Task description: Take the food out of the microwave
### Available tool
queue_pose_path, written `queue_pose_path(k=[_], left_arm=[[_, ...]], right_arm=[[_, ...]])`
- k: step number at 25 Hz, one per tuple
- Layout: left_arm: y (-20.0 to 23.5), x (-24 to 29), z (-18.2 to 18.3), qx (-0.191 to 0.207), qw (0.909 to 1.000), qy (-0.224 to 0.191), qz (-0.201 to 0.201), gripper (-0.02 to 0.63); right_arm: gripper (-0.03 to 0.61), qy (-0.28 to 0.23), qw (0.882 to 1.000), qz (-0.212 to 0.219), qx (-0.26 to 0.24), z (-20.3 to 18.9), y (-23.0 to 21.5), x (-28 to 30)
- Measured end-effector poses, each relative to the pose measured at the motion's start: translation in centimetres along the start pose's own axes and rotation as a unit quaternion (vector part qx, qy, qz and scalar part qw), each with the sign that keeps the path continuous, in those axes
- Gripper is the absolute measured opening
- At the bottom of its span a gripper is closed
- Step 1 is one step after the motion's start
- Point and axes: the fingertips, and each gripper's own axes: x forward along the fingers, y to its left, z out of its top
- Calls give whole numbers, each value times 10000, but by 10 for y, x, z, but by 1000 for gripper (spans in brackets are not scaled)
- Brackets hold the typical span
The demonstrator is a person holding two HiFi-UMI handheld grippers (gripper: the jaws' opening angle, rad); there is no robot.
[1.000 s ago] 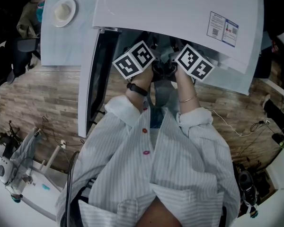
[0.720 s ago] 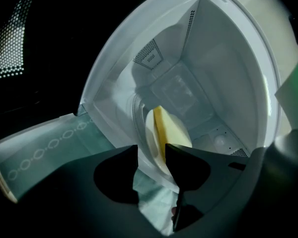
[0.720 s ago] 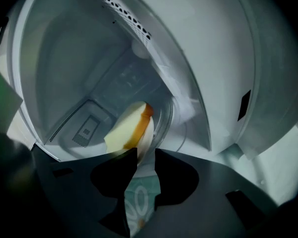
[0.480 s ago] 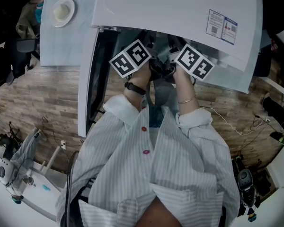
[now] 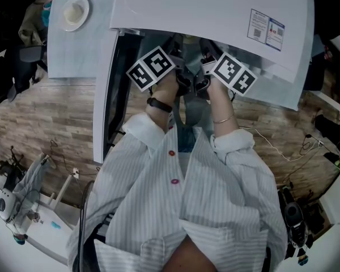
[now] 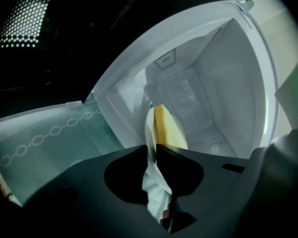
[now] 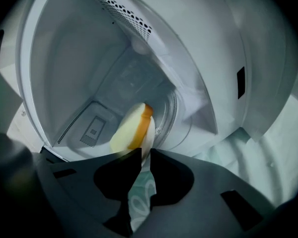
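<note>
Overhead, the microwave [image 5: 215, 16] stands with its door [image 5: 105, 95] open. Left gripper view: left gripper [image 6: 152, 148] closing, jaws pinching the plate [image 6: 149, 128] rim; food [image 6: 168, 130] sits on the plate inside the oven. Right gripper view: right gripper [image 7: 145, 152] closing, pinching the plate's rim too.

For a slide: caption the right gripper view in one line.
Right claw closing on the rim of a round white plate carrying pale yellow, orange-edged food inside the white microwave cavity.
</note>
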Motion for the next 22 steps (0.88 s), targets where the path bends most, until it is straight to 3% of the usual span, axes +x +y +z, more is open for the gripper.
queue_pose_path(k=[22], left_arm=[[4,-22,-18,-135,9991,186,-347,48]], right_arm=[[63,-249,9986,240,401,-18,-4,-22]])
